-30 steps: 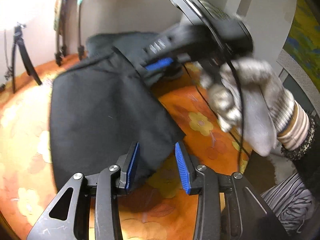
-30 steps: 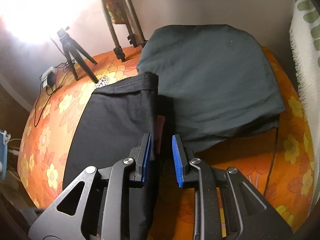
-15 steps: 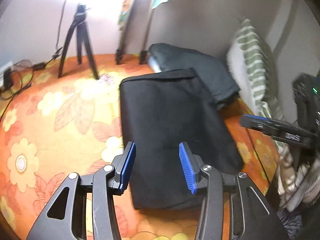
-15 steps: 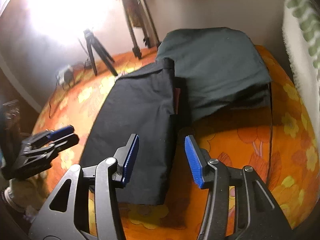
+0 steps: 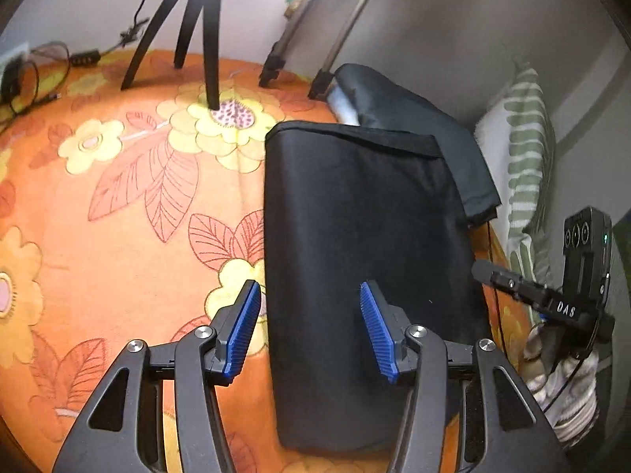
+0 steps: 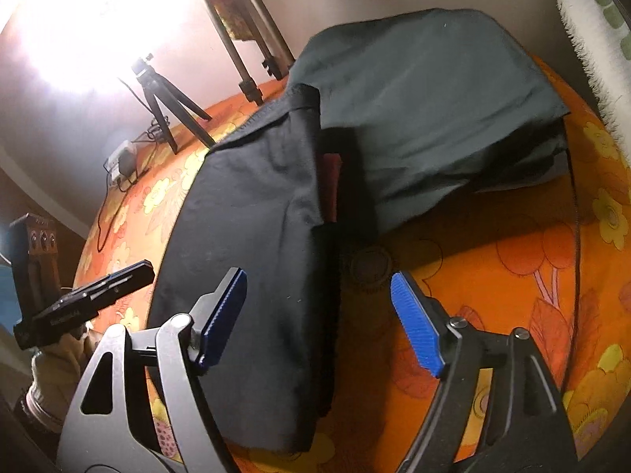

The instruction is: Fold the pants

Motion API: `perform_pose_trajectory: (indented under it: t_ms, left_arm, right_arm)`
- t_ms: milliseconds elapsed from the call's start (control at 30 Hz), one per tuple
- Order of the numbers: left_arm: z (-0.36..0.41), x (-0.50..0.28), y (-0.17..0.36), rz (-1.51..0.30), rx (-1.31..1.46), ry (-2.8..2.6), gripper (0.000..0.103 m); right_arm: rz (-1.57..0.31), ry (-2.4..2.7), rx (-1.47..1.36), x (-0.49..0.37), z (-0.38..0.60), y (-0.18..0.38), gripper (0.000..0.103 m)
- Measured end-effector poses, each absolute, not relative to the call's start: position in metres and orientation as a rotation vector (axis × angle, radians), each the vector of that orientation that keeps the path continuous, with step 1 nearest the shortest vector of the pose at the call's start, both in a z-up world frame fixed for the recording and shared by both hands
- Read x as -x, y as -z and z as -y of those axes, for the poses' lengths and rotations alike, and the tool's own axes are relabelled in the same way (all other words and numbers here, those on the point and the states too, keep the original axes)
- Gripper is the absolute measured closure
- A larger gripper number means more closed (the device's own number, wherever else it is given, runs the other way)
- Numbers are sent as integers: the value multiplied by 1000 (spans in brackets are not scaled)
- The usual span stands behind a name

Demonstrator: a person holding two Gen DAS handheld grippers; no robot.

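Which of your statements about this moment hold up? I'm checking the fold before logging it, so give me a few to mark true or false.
1. The black pants lie folded flat on the orange floral cover. True.
2. The left tongs are shut on the pants. False: their jaws stand open above the cloth, holding nothing.
3. The right tongs are open. True.
4. A dark grey folded cloth lies beyond the pants, toward the wall. True.
5. The small black tripod stands on top of the pants. False: it stands on the floral cover, apart from them.
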State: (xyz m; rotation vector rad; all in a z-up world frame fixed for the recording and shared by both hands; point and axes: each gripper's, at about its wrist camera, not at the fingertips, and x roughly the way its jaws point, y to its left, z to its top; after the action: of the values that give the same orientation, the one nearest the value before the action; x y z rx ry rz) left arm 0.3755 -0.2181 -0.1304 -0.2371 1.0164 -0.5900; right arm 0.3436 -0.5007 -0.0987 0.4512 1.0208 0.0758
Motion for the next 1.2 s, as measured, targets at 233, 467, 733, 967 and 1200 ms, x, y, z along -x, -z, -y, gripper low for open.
perform_pose_trajectory:
  t_ms: [233,467,733,967,1200]
  left_arm:
    - [222,-389,144,-1045,256,582,51]
    - [226,-396,150,-1053,274,595,51]
    - [231,-400,152,-1043,300,598,51]
    - [233,-401,153,-1030,306,610,51]
    - [237,-400,154,-1009,286,602,52]
  right_arm:
    - [-1054,-122,-548,-359,513,124,21]
    - [-1060,-163,-586,-369,516,135,21]
    - [-1063,-214,-595,-372,510,143,21]
    - [-1063,-282,-596,-373,494,145,40]
    - [-1057,-278,-592,-376,479,146,53]
